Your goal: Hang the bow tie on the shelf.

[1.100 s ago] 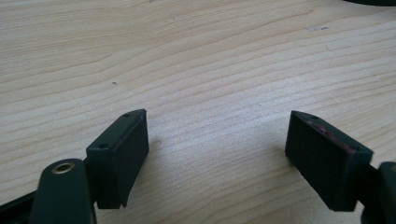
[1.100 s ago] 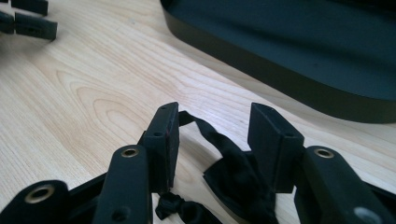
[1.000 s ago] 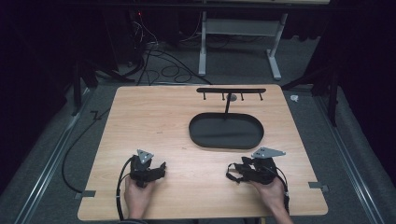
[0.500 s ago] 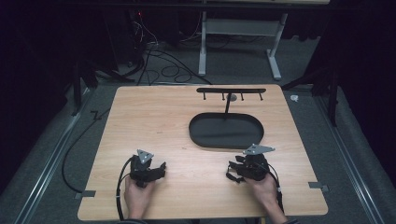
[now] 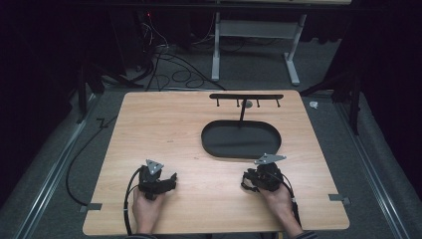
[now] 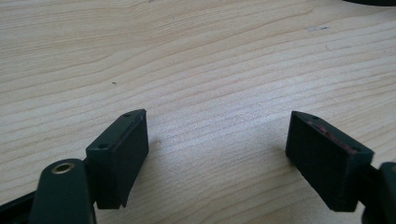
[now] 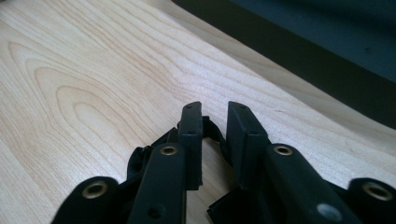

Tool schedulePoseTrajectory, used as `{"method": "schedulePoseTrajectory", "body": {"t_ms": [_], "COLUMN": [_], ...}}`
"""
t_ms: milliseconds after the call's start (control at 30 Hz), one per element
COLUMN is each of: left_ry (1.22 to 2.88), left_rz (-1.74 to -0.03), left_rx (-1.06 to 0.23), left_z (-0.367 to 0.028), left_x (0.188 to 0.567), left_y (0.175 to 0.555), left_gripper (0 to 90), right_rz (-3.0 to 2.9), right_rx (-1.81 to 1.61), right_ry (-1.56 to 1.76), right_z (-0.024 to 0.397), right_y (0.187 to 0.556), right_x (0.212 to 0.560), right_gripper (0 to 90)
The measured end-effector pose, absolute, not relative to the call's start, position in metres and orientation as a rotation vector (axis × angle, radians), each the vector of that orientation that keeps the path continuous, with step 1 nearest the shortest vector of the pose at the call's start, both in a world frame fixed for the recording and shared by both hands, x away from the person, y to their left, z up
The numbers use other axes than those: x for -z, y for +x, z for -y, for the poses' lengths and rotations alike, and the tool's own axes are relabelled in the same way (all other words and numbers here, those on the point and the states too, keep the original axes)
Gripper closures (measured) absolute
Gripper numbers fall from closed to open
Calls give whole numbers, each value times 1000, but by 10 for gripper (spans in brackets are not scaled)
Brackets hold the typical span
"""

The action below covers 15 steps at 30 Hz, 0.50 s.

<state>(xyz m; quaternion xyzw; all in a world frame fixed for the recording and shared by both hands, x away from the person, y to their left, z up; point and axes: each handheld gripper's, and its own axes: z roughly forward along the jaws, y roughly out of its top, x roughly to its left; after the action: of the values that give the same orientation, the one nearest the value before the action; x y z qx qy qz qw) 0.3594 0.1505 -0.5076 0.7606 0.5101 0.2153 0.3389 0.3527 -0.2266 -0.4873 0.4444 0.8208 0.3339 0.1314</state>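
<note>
Fingers (image 6: 122, 154) on left gripper (image 5: 158, 180) were spread wide, empty; right gripper (image 5: 262, 178) nearly clenched on nothing. Black oval metal tray (image 5: 211, 145) on wooden bench (image 5: 164, 124) looked rigid, smooth; best pinched at rim.

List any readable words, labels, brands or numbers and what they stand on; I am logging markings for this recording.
None can be read.
The wooden table, the black oval tray, the hook rack and both grippers, left and right, carry no visible lettering.
The tape pieces at the table's edge look blank.
</note>
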Motion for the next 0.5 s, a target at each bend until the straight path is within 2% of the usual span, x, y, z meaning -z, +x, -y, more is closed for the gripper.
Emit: {"method": "schedulePoseTrajectory", "body": {"t_ms": [333, 500], "left_ry": [1980, 1981], "left_rz": [-1329, -1328], "left_rx": [-560, -560], "left_z": [-150, -151], "left_x": [508, 508], "left_y": [359, 359], "left_gripper": [216, 216], "right_rz": [-2397, -2391], "right_rx": [-972, -987], "right_ry": [1283, 1277], "right_z": [229, 231], "right_y": [352, 351], "right_x": [491, 489], "right_gripper": [894, 900]}}
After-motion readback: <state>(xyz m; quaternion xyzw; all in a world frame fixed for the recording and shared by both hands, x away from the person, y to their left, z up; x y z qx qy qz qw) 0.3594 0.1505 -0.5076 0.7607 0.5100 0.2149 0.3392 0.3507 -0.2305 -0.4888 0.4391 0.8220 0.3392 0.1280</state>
